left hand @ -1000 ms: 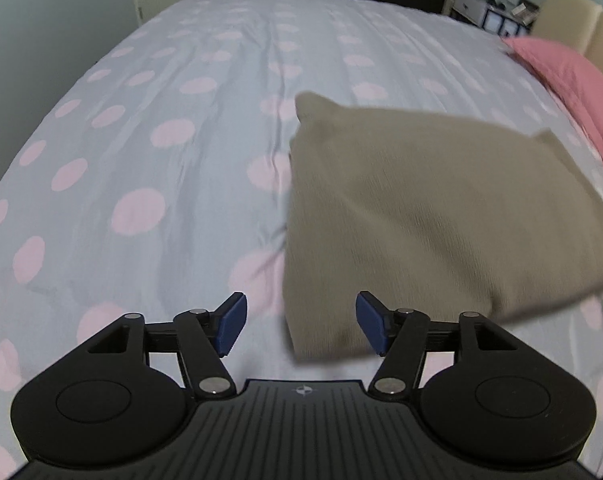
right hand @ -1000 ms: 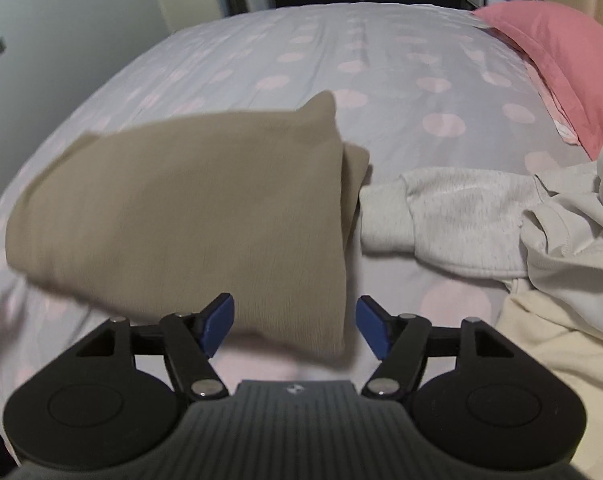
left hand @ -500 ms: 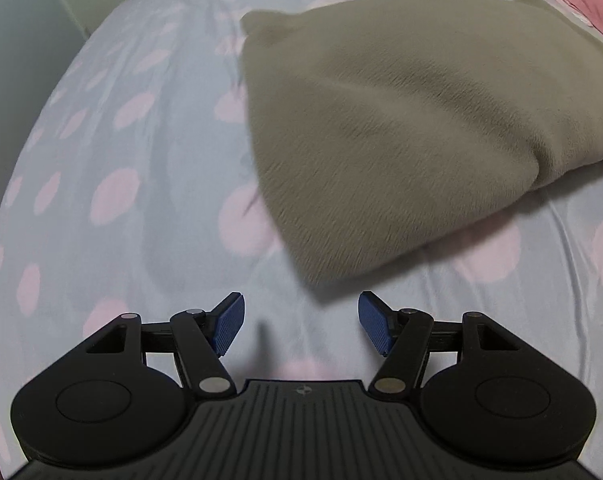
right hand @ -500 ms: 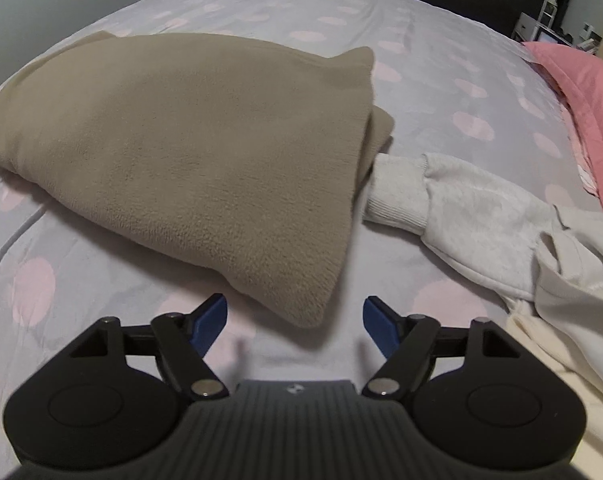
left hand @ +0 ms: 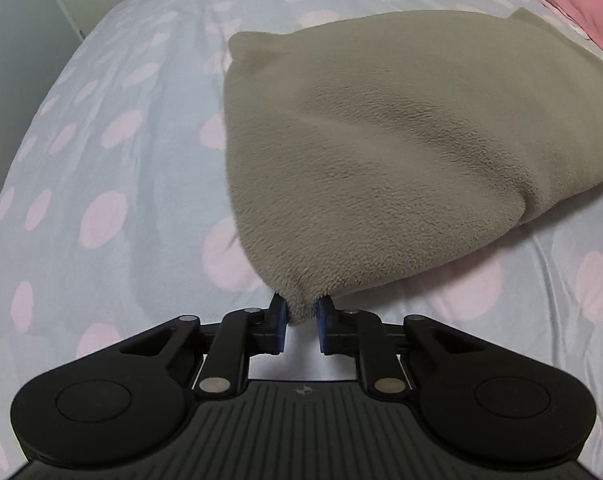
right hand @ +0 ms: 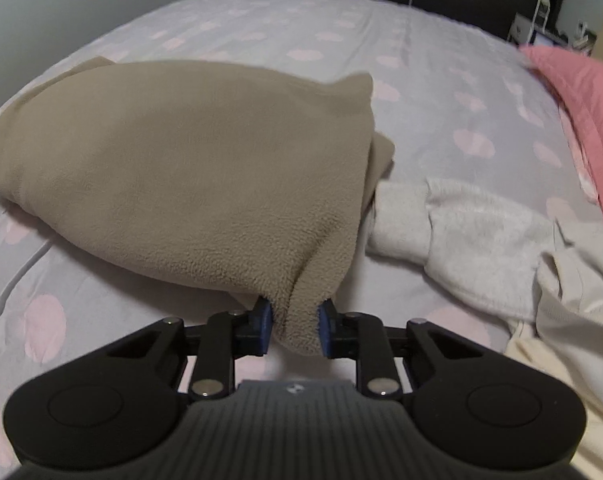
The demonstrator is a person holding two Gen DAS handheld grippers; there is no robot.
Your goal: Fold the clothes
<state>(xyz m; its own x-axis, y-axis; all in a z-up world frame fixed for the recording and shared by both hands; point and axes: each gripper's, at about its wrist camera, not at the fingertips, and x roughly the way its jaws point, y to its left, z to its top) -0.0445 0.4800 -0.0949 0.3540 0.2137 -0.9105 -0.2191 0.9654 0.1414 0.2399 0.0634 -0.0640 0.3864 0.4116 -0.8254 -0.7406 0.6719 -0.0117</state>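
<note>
Left gripper, right gripper, jaws just closed, each now pinching a fleece garment corner

There are no words, numbers or brand names to read in either view. The only sign is a small round mark, a circle cut into four parts, on the ribbed black plastic body of the left gripper and the right gripper.

wrist views, close, angled down, shared fleece
</note>
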